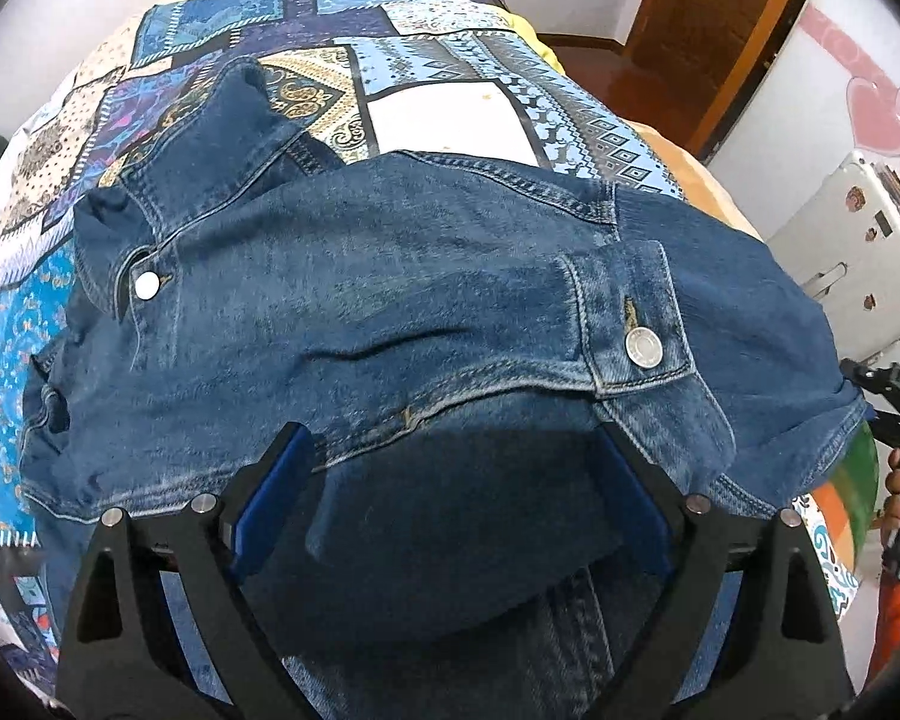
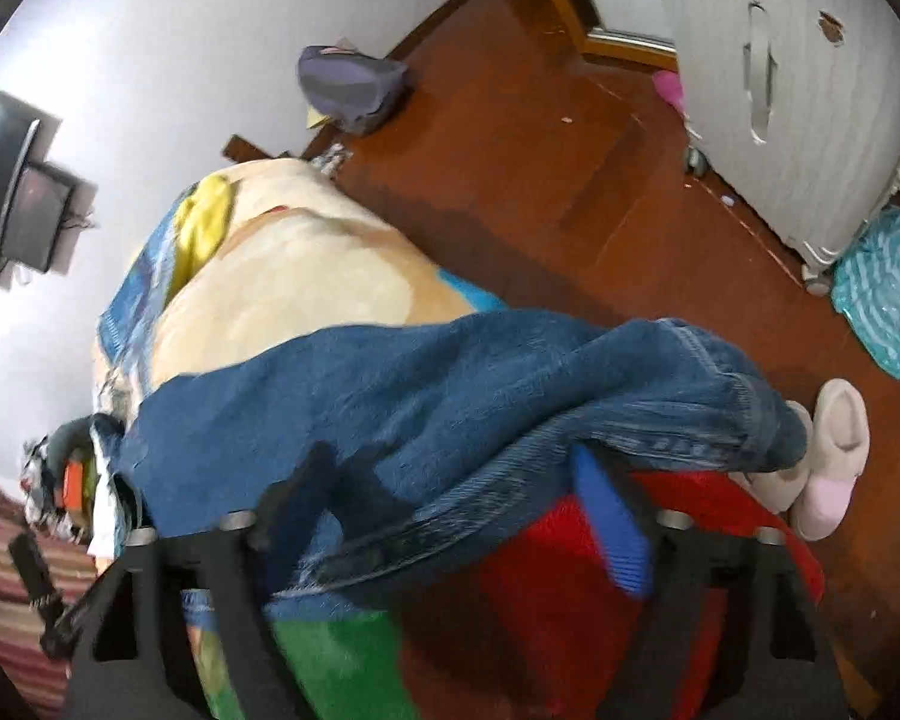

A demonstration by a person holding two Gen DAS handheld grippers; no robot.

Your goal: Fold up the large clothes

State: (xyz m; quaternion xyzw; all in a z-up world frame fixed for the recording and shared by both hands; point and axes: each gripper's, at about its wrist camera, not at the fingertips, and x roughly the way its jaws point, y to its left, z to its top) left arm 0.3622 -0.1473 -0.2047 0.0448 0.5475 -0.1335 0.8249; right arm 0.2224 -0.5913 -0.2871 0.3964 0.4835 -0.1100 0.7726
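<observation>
A blue denim jacket (image 1: 390, 300) lies across the patchwork bedspread (image 1: 450, 114), with a sleeve folded over its body and silver buttons showing. My left gripper (image 1: 450, 450) has its jaws wide apart and the jacket's near edge drapes over and between its blue-padded fingers (image 1: 270, 492). In the right wrist view the jacket (image 2: 450, 396) hangs over the bed's side. My right gripper (image 2: 462, 480) is open too, with denim lying between its fingers (image 2: 612, 528); its fingertips are hidden under the cloth.
A cream blanket (image 2: 294, 276) covers the bed's far end. A red and green cloth (image 2: 540, 588) lies under the right gripper. Slippers (image 2: 834, 456), a teal rug (image 2: 888, 294), a white cabinet (image 2: 798, 90) and a grey bag (image 2: 348, 84) stand on the wooden floor.
</observation>
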